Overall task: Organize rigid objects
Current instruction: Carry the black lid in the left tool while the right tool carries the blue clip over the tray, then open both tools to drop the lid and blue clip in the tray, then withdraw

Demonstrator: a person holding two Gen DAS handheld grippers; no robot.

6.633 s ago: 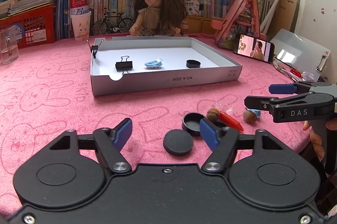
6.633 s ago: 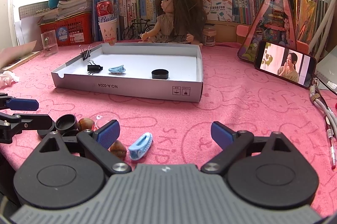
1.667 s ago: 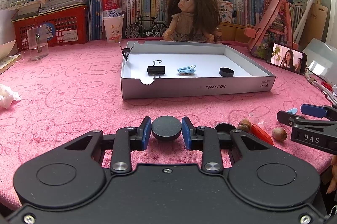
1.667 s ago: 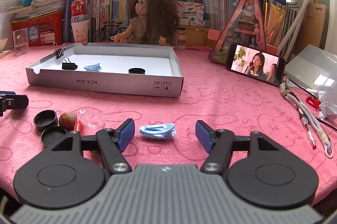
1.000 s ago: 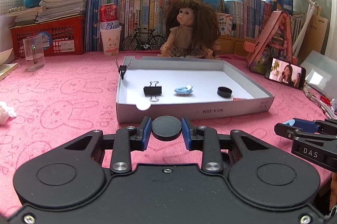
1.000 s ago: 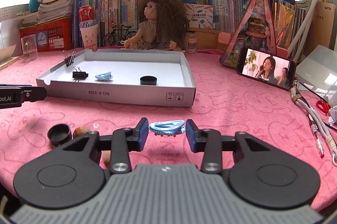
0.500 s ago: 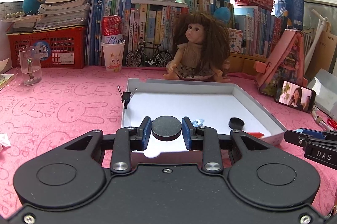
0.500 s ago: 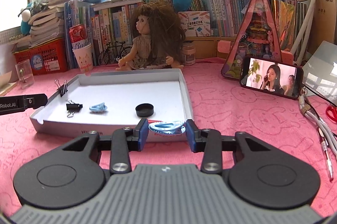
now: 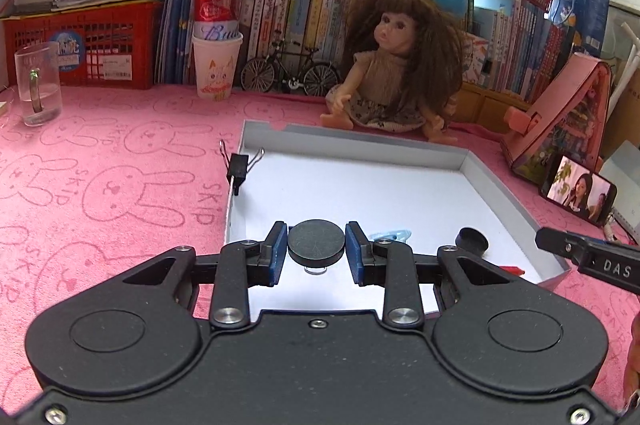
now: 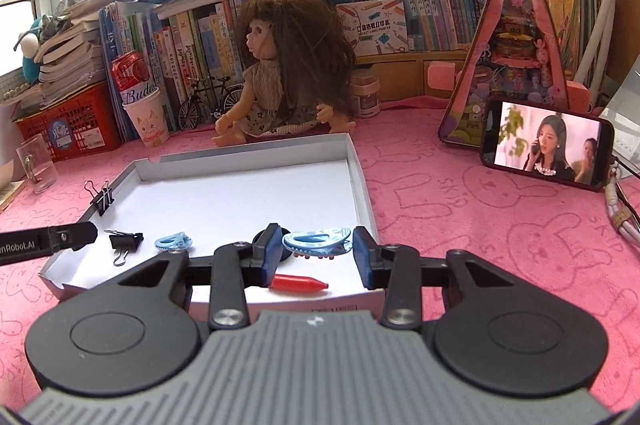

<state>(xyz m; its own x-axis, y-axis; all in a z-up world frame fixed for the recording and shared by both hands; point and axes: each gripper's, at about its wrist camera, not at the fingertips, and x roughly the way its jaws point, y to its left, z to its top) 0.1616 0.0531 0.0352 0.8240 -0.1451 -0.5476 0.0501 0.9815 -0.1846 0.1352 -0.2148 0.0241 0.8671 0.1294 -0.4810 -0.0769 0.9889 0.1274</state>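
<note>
My left gripper (image 9: 316,251) is shut on a round black cap (image 9: 316,241) and holds it above the near left part of the white tray (image 9: 360,145). My right gripper (image 10: 316,252) is shut on a light blue hair clip (image 10: 316,240) and holds it above the tray's near right corner (image 10: 362,181). In the tray lie a black binder clip (image 10: 124,241), another blue hair clip (image 10: 172,241), a black cap (image 9: 472,240) and a red pointed piece (image 10: 298,283). A second binder clip (image 9: 240,169) is clamped on the tray's left wall.
A doll (image 9: 394,73) sits just behind the tray. A phone (image 10: 546,147) leans against a pink stand (image 10: 516,45) to the right, with cables (image 10: 620,213) beside it. A glass (image 9: 38,85), paper cup (image 9: 216,65), red basket and books line the back.
Both grippers have moved forward from the front of the table to above the tray, each still holding its object. The tray now lies right under the fingertips.
</note>
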